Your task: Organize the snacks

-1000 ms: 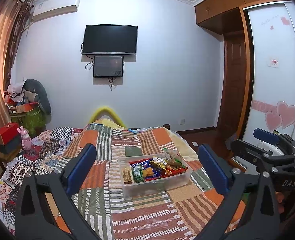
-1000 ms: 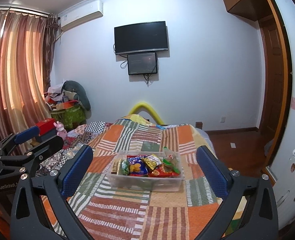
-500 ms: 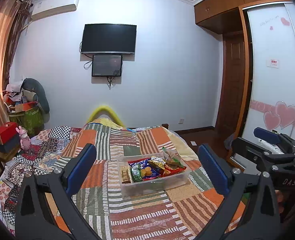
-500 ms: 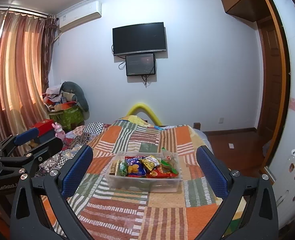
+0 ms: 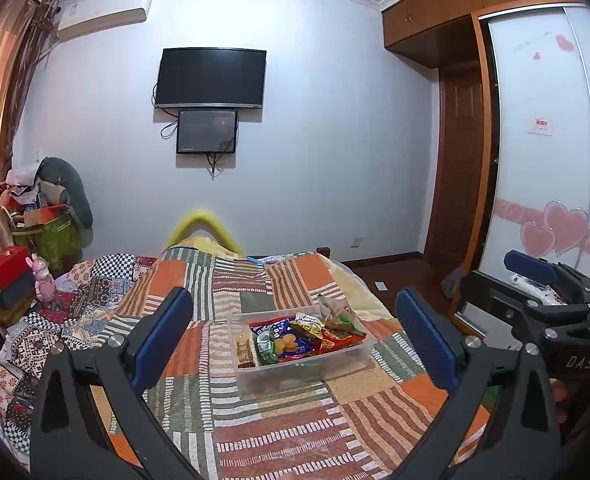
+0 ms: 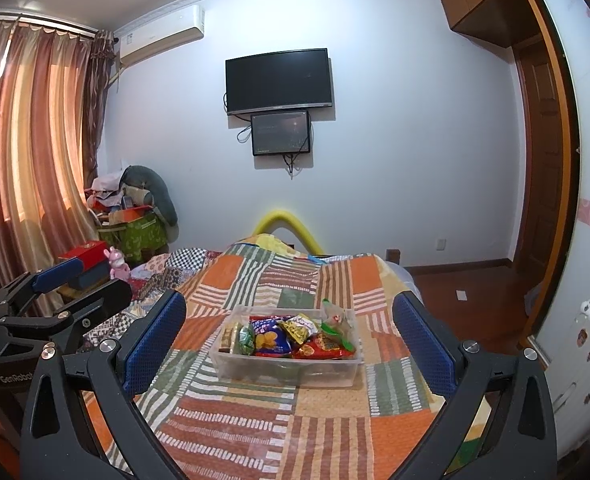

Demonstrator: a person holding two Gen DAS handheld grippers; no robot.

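A clear plastic box (image 5: pixel 351 362) (image 6: pixel 335 372) stands on the patchwork bed cover and holds several snack packets (image 5: pixel 291 338) (image 6: pixel 295 334) in blue, yellow, red and green. My left gripper (image 5: pixel 295 340) is open and empty, held well back from the box. My right gripper (image 6: pixel 289 338) is open and empty too, also well short of the box. The right gripper shows at the right edge of the left wrist view (image 5: pixel 535 280); the left gripper shows at the left edge of the right wrist view (image 6: pixel 55 292).
The bed (image 5: pixel 255 420) (image 6: pixel 315 420) fills the lower view. A red box (image 6: pixel 83 252) and a pink toy (image 6: pixel 117 264) sit at its left, by a heap of bags (image 6: pixel 135 224). A wardrobe (image 5: pixel 543 160) stands right.
Both views have shifted slightly; the box sits a touch lower and nearer in frame. Both grippers stay open and empty.
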